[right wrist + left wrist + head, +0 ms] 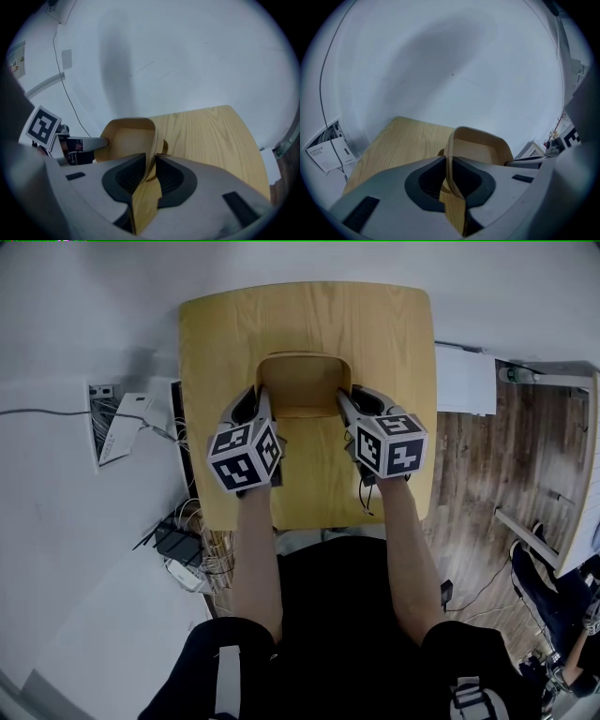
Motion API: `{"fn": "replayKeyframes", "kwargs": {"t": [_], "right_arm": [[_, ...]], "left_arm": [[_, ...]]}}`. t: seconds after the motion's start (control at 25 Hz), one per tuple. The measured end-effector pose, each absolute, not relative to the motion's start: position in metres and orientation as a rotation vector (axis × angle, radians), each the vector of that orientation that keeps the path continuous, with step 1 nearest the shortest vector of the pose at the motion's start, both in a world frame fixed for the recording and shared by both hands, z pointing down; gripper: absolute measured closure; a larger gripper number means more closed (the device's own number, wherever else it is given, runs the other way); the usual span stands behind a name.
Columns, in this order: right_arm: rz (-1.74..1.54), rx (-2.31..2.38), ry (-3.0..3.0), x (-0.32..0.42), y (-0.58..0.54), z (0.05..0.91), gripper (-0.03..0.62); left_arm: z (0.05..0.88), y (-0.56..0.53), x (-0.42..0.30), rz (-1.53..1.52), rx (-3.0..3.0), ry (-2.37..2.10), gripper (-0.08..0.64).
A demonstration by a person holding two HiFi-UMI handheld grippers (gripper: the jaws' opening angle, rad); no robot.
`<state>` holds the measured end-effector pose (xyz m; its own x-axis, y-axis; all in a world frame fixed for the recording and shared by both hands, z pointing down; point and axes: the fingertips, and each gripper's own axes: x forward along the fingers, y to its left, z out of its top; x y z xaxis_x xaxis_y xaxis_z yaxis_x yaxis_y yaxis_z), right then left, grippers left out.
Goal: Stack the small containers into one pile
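A pale wooden container with rounded corners and thin upright walls (302, 385) is seen near the middle of a light wooden tabletop (309, 315), about midway between its left and right edges. No other container is seen on the tabletop. Layered wood shows at the gripped walls, but whether more containers are nested inside cannot be told.

The container's left wall is pinched between the jaws of the grey left gripper (255, 401). Its right wall is pinched between the jaws of the grey right gripper (349, 401). In both gripper views the dark pads are closed on the thin wood. Whether the container rests on the tabletop or is raised just off it cannot be told.

Bare forearms lead back from the grippers to a person in black clothing. A tangle of cables (192, 517) lies beyond the tabletop's left edge.

The step in hand is judged to be the two-handed carrying or settling of the container. Next, it would need to be kept level, set down squarely, and released by both jaws together so the thin walls are not twisted.
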<state>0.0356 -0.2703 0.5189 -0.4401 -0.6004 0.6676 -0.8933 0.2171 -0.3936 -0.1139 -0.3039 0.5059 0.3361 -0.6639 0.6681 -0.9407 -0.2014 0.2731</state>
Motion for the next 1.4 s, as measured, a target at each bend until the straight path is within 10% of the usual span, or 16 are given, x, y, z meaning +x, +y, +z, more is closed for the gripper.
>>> {"fn": "replayKeyframes", "kwargs": {"t": [1.4], "right_arm": [[0.895, 1.492, -2.054, 0.053, -0.285, 0.531, 0.584]], "left_arm": [[0.535, -0.307, -0.115, 0.528, 1.950, -1.428, 0.558]]}}
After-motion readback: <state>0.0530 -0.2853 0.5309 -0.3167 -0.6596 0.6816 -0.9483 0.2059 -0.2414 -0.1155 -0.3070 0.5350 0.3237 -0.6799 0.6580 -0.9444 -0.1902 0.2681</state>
